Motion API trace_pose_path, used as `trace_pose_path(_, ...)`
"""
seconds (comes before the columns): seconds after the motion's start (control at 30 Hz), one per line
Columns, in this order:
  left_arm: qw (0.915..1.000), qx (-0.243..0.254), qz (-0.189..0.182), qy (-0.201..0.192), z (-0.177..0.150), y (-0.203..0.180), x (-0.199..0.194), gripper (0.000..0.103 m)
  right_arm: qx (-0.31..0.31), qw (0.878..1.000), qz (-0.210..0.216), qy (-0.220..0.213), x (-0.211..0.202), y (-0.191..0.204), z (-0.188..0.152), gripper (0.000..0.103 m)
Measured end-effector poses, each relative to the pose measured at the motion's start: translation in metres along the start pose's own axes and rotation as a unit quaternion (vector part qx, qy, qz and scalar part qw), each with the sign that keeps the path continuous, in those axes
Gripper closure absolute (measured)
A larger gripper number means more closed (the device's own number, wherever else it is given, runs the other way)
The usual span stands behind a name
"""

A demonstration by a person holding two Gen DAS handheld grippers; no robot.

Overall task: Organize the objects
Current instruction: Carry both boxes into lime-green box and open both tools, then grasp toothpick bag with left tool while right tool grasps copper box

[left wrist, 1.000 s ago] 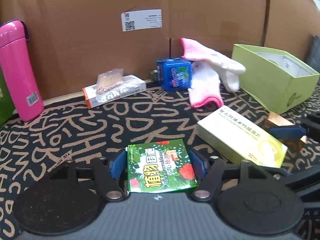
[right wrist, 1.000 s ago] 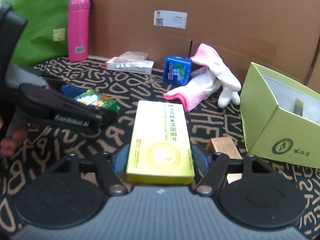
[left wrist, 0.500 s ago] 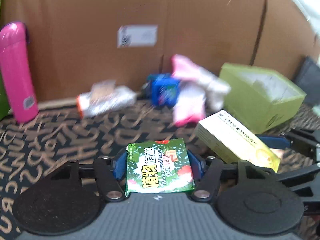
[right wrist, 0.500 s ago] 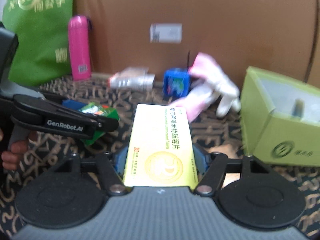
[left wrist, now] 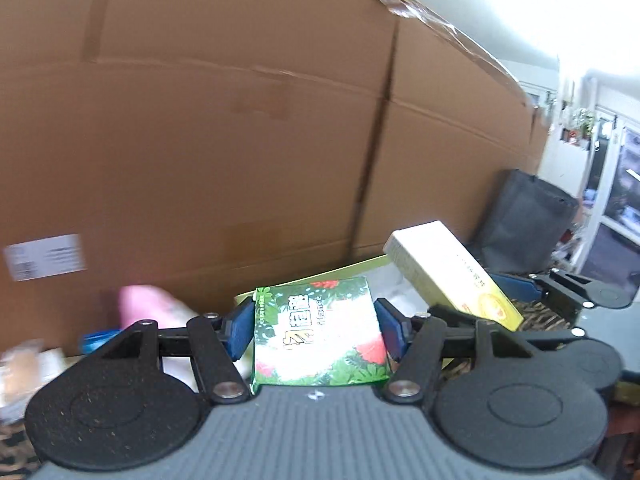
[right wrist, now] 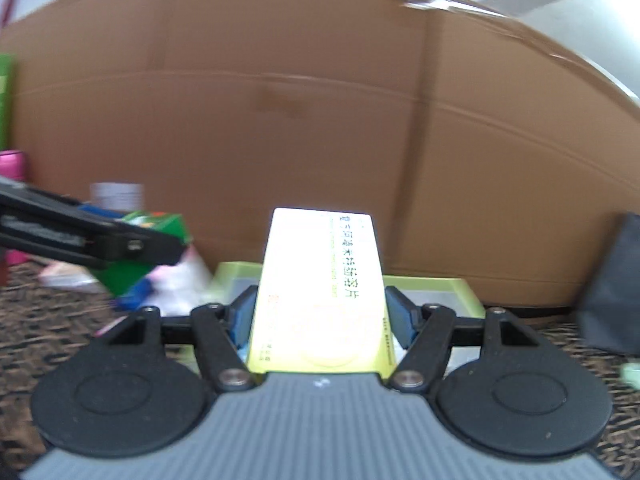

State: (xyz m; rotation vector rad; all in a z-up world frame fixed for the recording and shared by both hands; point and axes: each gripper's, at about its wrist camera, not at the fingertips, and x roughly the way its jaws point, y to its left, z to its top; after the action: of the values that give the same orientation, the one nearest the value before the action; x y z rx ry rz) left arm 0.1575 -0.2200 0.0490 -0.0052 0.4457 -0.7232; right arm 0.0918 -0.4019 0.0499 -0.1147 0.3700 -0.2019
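Note:
My left gripper (left wrist: pixel 316 330) is shut on a small green box with red flowers (left wrist: pixel 320 340) and holds it in the air. My right gripper (right wrist: pixel 320 320) is shut on a long yellow box (right wrist: pixel 320 292), also lifted. The open lime-green box (right wrist: pixel 432 292) lies just beyond and below both held boxes; its rim shows behind the green box in the left wrist view (left wrist: pixel 320 276). The yellow box (left wrist: pixel 452 276) and right gripper show at the right of the left wrist view. The green box (right wrist: pixel 156 240) and left gripper show at the left of the right wrist view.
A tall cardboard wall (left wrist: pixel 240 120) stands close behind. Pink and white gloves (left wrist: pixel 148 308), a blue box (right wrist: pixel 132 300) and a pink bottle (right wrist: pixel 12 168) lie to the left, blurred. A dark bag (left wrist: pixel 524 224) stands at the right. The patterned mat (right wrist: pixel 52 320) covers the table.
Both grippers have lifted their boxes off the mat and swung right and forward, toward the lime-green box. The views now tilt up at the cardboard wall.

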Motion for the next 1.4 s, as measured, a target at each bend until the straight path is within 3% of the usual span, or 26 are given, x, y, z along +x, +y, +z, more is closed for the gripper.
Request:
trace_pose_path(0.17, 0.9998, 0.005, 0.004, 0.018, 0.001, -0.020, 0.062, 0.037, 0.026, 0.998, -0.039, 0.035, 0.046, -0.045, -0.008, 0.037)
trace_pose_path(0.3, 0.9995, 0.004, 0.013, 0.028, -0.005, -0.023, 0.091, 0.036, 0.031, 0.998, -0.039, 0.043, 0.070, -0.058, -0.017, 0.037)
trace_pose_path(0.37, 0.9995, -0.004, 0.015, 0.028, -0.008, -0.021, 0.098, 0.031, 0.026, 0.998, -0.038, 0.042, 0.076, -0.063, -0.020, 0.037)
trace_pose_path(0.4, 0.9993, -0.006, 0.014, 0.033, -0.010, -0.022, 0.101, 0.016, 0.018, 0.998, -0.036, 0.046, 0.082, -0.061, -0.023, 0.035)
trace_pose_path(0.43, 0.9990, -0.007, 0.020, 0.039, -0.012, -0.021, 0.104, 0.009, 0.006, 0.998, -0.031, 0.058, 0.087, -0.059, -0.026, 0.025)
trace_pose_path(0.53, 0.9986, -0.005, 0.042, 0.032, -0.017, -0.017, 0.104, 0.005, -0.018, 0.998, -0.028, 0.055, 0.088, -0.053, -0.033, 0.012)
trace_pose_path(0.7, 0.9978, -0.007, 0.056, 0.036, -0.022, -0.014, 0.104, 0.005, -0.007, 0.998, -0.022, 0.065, 0.087, -0.051, -0.035, 0.006)
trace_pose_path(0.8, 0.9980, 0.004, 0.059, 0.023, -0.018, -0.011, 0.092, 0.005, -0.011, 0.998, -0.026, 0.057, 0.072, -0.048, -0.026, 0.003)
trace_pose_path(0.93, 0.9973, -0.004, 0.072, -0.011, -0.013, -0.004, 0.047, 0.005, -0.009, 1.000, -0.018, 0.015, 0.035, -0.028, -0.010, 0.000)
trace_pose_path(1.13, 0.9928, -0.028, 0.116, -0.009, -0.030, 0.023, -0.015, 0.005, 0.007, 0.998, 0.054, -0.027, -0.018, 0.007, -0.003, 0.000)
trace_pose_path(1.27, 0.9876, -0.043, 0.151, 0.001, -0.060, 0.046, -0.043, 0.005, 0.016, 0.994, 0.109, -0.018, -0.039, 0.041, -0.022, 0.000)
trace_pose_path(1.4, 0.9832, -0.056, 0.172, 0.027, -0.097, 0.068, -0.061, 0.005, 0.014, 0.988, 0.148, 0.032, -0.036, 0.076, -0.052, 0.000)
